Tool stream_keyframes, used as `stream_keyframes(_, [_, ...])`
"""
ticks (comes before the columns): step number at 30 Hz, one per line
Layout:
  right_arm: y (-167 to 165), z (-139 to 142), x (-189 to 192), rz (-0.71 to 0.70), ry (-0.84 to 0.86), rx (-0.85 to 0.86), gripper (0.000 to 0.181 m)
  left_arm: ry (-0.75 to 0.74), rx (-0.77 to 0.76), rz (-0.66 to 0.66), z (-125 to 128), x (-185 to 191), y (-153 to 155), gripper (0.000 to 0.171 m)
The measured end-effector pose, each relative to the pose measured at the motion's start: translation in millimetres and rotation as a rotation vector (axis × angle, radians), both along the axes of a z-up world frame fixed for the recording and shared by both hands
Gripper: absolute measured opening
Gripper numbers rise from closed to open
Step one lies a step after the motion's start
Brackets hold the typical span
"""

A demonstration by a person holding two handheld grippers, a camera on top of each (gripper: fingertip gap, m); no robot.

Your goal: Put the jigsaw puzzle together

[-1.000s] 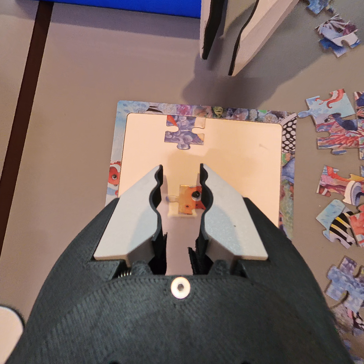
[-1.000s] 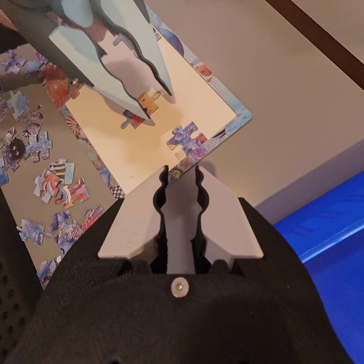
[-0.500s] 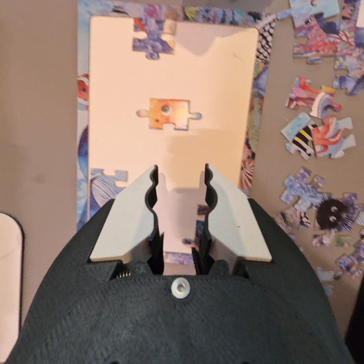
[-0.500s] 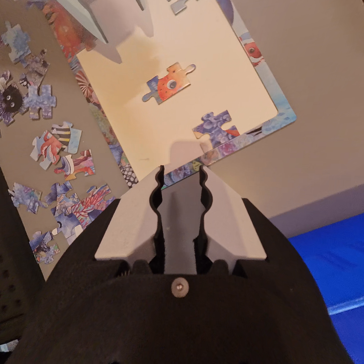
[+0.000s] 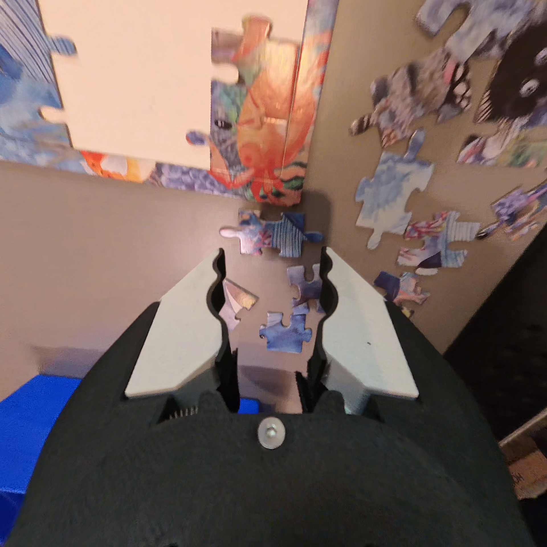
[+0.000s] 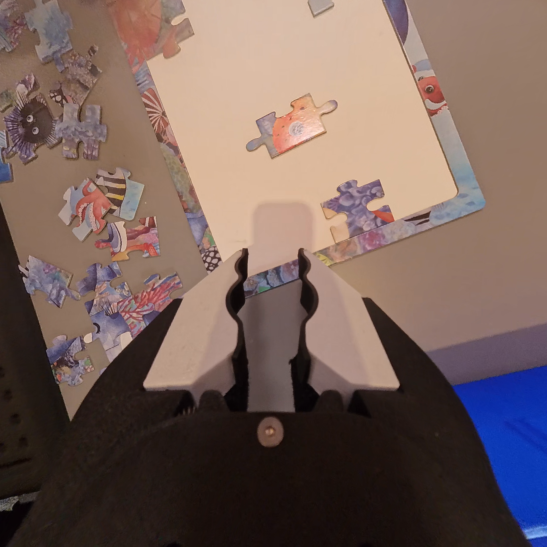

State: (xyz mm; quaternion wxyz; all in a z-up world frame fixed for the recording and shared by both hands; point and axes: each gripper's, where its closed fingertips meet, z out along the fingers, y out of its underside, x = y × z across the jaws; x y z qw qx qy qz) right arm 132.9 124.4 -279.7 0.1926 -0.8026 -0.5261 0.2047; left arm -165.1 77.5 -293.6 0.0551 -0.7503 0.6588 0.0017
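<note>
The puzzle tray [image 6: 444, 165] has a picture frame and a cream base. An orange fish piece [image 6: 293, 127] lies loose in its middle. A purple piece [image 6: 358, 201] sits against the near frame edge. My right gripper [image 6: 272, 251] is open and empty, above the tray's near edge. My left gripper [image 5: 272, 251] is open and empty, just off the tray's corner [image 5: 266, 183], over loose pieces: a blue striped piece [image 5: 272, 233] ahead of the tips, and a small purple piece [image 5: 306, 284] and a blue piece [image 5: 285, 333] between the fingers, below them.
Several loose pieces lie on the grey table beside the tray, among them a black urchin piece [image 6: 28, 124] and a striped fish piece [image 6: 115, 189]. More loose pieces [image 5: 390, 189] lie right of my left gripper. A blue surface [image 6: 503, 429] lies beyond the table edge. There is about 30 centimetres between the tips of the two grippers.
My left gripper opened off the orange fish piece, left it on the tray base and drew back past the tray's corner to the loose pieces. My right gripper shifted only slightly.
</note>
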Motion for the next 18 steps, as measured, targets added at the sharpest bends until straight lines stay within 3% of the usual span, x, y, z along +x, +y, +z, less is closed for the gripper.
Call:
stream_keyframes(5, [-2.0,-1.2,-2.0,0.008,-0.004,0.0,0.033,0.064,-0.031,0.008,-17.5,-14.6,-5.4,0.065])
stream_keyframes(12, [-1.4,-2.8,-0.3,0.007,0.003,-0.003,0.032,-0.009,-0.048,0.026,-20.5,-8.1,-1.9,0.044])
stream_keyframes(14, [-1.6,-2.6,0.0,0.008,0.01,-0.006,0.033,0.003,-0.04,0.038,-16.2,-15.2,-0.7,0.044])
stream_keyframes(18, [-0.2,-1.8,1.7,0.002,0.016,-0.005,0.033,-0.022,0.04,0.119,15.9,-37.9,20.5,0.046])
